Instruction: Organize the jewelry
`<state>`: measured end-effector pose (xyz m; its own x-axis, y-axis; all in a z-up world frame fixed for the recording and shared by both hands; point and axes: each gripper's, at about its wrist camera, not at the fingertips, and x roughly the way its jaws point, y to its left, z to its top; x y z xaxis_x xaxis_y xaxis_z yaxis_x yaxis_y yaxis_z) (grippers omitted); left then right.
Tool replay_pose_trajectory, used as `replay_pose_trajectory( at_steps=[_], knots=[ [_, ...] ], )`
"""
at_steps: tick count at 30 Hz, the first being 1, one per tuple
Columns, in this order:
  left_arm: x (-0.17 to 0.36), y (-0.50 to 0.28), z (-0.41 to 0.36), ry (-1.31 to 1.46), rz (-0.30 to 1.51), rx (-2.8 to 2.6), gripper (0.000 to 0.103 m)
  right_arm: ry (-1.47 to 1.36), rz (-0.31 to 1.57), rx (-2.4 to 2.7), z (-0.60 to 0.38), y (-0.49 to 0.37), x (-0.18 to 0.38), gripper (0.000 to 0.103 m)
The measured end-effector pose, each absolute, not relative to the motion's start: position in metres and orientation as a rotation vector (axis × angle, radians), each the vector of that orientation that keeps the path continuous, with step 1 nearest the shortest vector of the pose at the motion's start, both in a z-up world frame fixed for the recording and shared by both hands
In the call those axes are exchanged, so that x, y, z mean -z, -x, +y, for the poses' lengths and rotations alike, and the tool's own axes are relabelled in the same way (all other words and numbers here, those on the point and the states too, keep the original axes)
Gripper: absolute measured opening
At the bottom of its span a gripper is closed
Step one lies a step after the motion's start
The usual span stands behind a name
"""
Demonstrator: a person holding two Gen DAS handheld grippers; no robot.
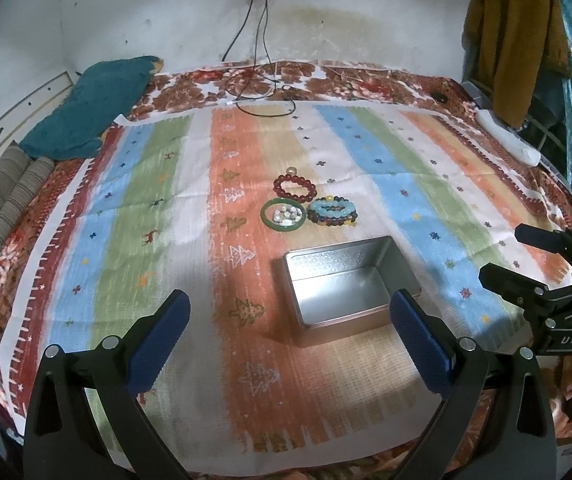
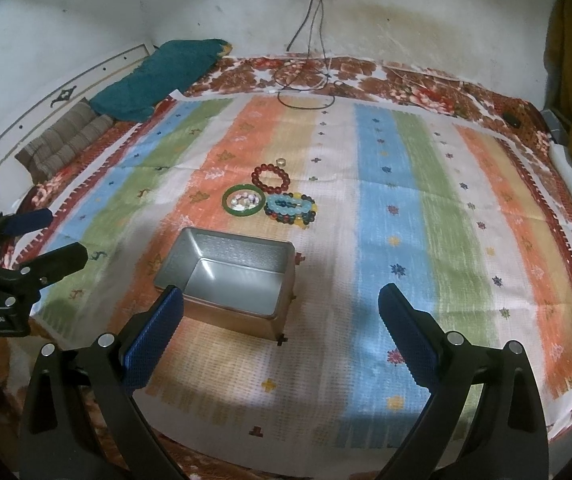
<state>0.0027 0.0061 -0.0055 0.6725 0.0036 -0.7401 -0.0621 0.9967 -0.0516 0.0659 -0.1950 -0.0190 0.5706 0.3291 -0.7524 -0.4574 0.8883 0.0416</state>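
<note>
Striped cloth (image 1: 190,208) covers the bed below a stained wall (image 1: 146,12); both tools (image 1: 286,336) (image 2: 282,332) gape wide, holding nothing.

The small pieces inside the green bangle (image 1: 284,215) are too small to identify.

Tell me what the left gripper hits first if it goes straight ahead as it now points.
Probably the open metal tin: it sits right between the fingers of the open left gripper and nearest along its line. The bracelets lie farther on. Depth is uncertain.
</note>
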Motion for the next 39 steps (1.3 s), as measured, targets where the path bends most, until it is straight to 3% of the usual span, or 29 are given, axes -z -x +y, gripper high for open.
replay_pose_trajectory(
  at_steps=[39],
  knots=[
    [0.012, -0.015, 0.018, 0.103, 0.846, -0.046, 0.097, 0.172, 0.863, -0.445, -0.190, -0.080, 0.020, 0.099]
  ],
)
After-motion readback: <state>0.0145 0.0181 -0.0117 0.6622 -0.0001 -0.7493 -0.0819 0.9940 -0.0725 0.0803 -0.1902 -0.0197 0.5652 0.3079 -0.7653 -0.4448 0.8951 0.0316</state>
